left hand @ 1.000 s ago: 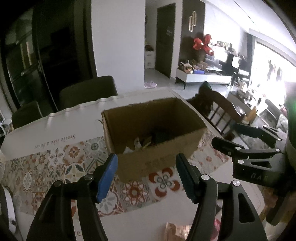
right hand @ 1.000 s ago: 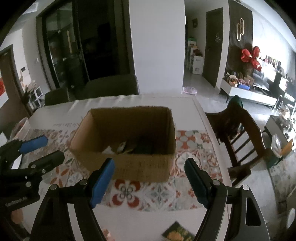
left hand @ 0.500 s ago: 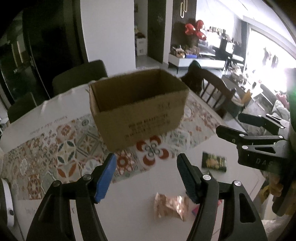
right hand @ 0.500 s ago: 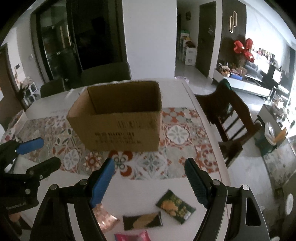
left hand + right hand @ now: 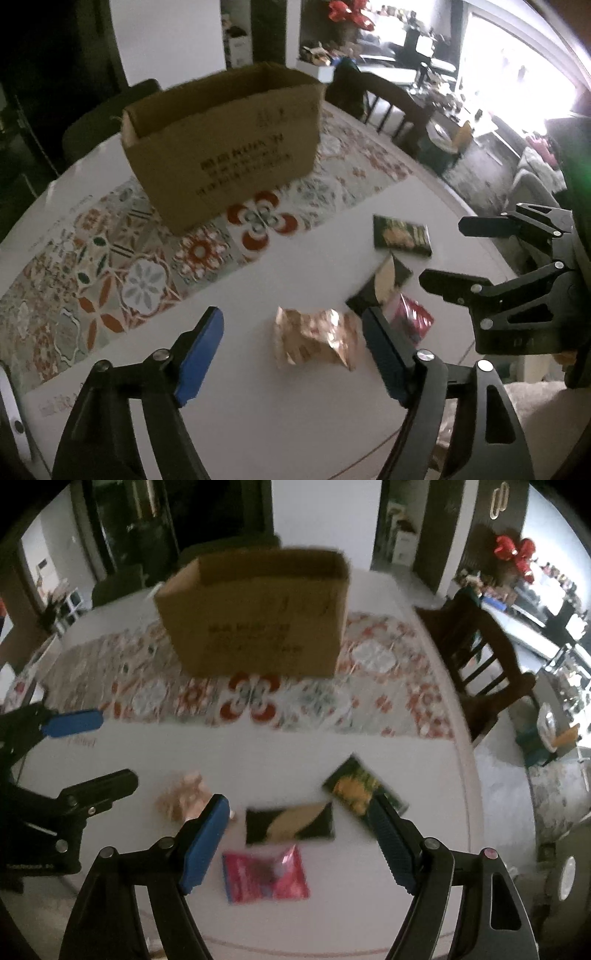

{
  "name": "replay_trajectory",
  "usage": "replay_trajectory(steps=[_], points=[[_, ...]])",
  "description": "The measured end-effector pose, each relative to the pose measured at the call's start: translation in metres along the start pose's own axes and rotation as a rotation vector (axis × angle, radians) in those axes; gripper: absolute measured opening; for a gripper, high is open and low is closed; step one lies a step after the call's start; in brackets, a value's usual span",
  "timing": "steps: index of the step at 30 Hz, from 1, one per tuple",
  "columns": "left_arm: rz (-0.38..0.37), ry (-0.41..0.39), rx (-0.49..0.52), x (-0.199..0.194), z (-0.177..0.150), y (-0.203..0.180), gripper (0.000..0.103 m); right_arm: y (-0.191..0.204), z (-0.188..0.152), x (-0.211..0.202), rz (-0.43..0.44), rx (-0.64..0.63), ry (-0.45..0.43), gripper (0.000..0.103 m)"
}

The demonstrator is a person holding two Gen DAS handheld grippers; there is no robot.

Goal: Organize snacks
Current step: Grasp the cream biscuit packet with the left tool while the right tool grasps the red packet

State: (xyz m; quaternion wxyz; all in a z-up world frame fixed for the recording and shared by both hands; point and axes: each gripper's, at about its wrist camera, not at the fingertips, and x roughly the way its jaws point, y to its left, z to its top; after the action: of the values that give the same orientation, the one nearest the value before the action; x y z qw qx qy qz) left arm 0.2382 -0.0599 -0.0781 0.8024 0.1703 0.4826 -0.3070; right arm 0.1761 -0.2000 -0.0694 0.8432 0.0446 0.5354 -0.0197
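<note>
Left wrist view shows the left gripper with jaws spread, hovering over a crinkled gold packet on the bare white part of the table toward its near edge. Right gripper is likewise spread and empty above a black-and-tan packet, with a pink packet just beside it and a green packet nearer the right edge. The cardboard box stands on the patterned runner, well apart from all four.

Risks, as I judge them: packets lie close together, so one closing could catch two; the flat foil may slide away; both grippers work near each other and could collide.
</note>
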Motion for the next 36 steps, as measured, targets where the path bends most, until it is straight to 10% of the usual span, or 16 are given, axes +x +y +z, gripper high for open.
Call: replay_trajectory(steps=[14,36], points=[[-0.092,0.168,0.047,0.055,-0.015,-0.005,0.088,0.006,-0.051,0.058,0.116,0.038,0.282,0.078],[-0.14,0.284,0.015,0.115,-0.02,0.001,0.088,0.012,-0.051,0.094,0.046,0.025,0.292,0.079]])
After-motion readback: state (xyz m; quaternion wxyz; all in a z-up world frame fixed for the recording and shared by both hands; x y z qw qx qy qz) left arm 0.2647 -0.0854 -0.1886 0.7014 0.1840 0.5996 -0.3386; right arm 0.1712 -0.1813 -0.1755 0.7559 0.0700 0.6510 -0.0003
